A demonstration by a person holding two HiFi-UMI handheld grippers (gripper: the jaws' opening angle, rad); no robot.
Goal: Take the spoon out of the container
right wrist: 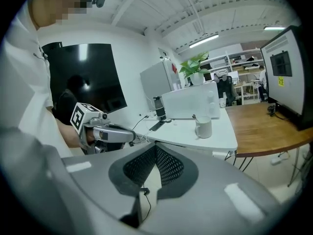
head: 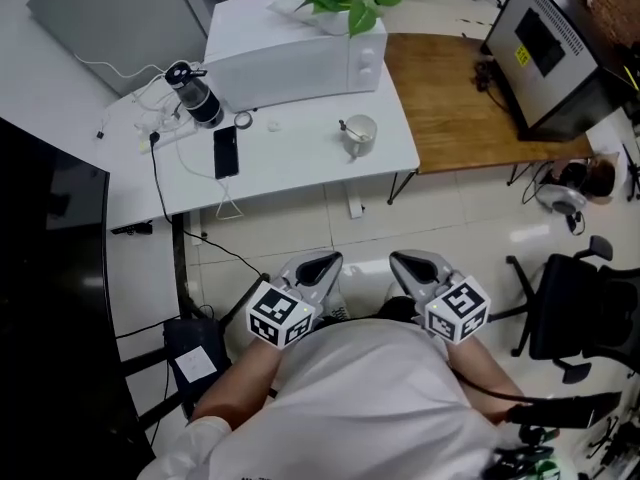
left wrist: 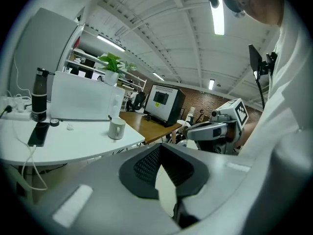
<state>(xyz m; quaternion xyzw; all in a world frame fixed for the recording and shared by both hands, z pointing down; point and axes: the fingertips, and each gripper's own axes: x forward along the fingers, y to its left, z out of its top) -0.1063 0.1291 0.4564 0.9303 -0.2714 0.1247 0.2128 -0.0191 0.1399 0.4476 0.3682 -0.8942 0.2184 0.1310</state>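
Observation:
A white mug (head: 360, 133) stands on the white table (head: 300, 168), with a spoon (head: 343, 125) sticking out of it. It also shows in the left gripper view as the mug (left wrist: 116, 128) and in the right gripper view as the mug (right wrist: 203, 128). Both grippers are held close to the person's body, well short of the table. My left gripper (head: 318, 265) is shut and empty, its tips meeting (left wrist: 159, 146). My right gripper (head: 412, 263) looks the same, tips together (right wrist: 156, 146), nothing held.
A white microwave (head: 295, 53) with a plant on top stands at the table's back. A dark bottle (head: 195, 93), a phone (head: 225, 151) and cables lie at its left. A wooden table (head: 460, 108) with a monitor (head: 550, 43) is to the right, and an office chair (head: 585, 308).

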